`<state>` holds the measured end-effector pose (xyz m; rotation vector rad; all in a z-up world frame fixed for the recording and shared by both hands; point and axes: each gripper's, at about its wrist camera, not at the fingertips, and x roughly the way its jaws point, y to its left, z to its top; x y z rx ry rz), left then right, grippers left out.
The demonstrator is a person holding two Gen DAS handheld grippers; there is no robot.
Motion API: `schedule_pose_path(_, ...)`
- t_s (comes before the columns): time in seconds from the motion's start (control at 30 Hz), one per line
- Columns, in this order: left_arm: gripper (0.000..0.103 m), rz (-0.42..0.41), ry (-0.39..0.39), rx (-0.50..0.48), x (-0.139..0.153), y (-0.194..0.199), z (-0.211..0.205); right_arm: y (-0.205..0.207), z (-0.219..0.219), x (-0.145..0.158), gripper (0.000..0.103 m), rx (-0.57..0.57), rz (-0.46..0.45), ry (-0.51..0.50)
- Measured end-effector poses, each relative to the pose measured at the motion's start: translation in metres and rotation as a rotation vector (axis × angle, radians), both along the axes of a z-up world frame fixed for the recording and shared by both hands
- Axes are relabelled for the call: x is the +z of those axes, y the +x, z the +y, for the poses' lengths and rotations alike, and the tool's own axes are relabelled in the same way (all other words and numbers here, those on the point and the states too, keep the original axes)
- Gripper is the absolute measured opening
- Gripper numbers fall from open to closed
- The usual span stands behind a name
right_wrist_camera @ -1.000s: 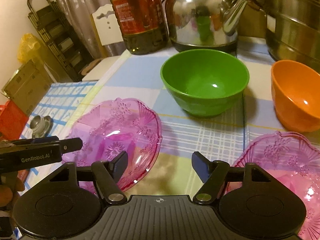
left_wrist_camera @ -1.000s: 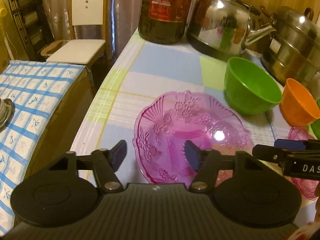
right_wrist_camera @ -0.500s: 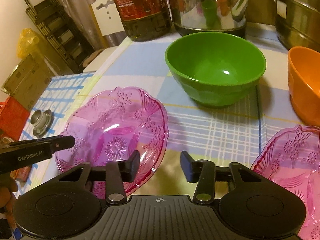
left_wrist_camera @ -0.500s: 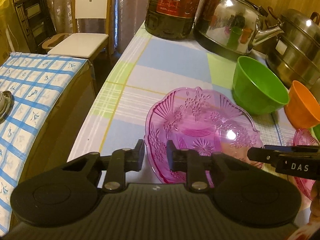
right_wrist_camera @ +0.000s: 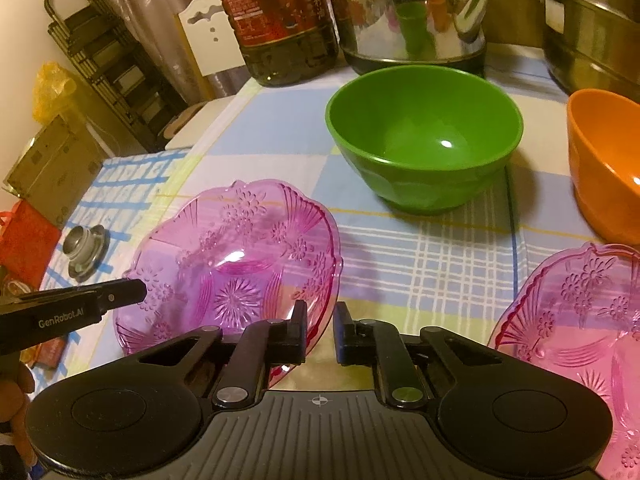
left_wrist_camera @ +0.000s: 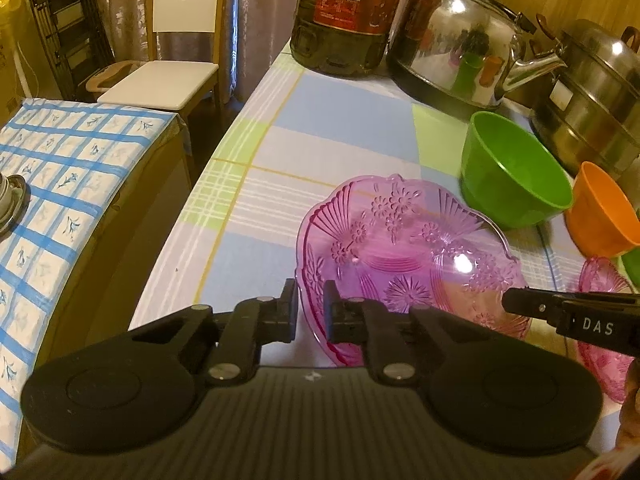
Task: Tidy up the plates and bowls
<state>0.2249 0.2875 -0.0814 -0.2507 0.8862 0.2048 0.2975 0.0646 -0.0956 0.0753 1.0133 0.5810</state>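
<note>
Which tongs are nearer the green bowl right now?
Right, as far as I can tell. The right tongs face the green bowl across bare cloth. The left tongs sit at the pink plate's near rim, with the plate between.

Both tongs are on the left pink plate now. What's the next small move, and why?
Probably lift the left pink plate slightly and carry it toward the other pink plate for stacking. The left tongs are closed on its near rim, and the right tongs appear closed on its opposite edge, though that contact is harder to see. The green bowl sits clear behind.
</note>
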Motion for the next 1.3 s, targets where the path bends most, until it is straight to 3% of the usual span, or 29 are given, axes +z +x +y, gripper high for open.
schedule_pose_path(0.5, 0.011, -0.12, -0.014, -0.07, 0.05, -0.018, -0.057, -0.032, -0.051, 0.057, 0.013, -0.052, -0.168, -0.027)
schedule_pose_path(0.7, 0.011, -0.138, -0.029, -0.15, 0.06, -0.012, -0.095, -0.049, -0.093, 0.063, 0.013, -0.145, -0.161, -0.019)
schedule_pose_path(0.97, 0.011, -0.125, -0.013, -0.273, 0.054, -0.006, -0.152, -0.061, -0.147, 0.067, 0.013, -0.254, -0.173, -0.058)
schedule_pose_path(1.3, 0.011, -0.085, -0.012, -0.362, 0.035, 0.007, -0.201, -0.066, -0.192, 0.054, 0.013, -0.337, -0.176, -0.133)
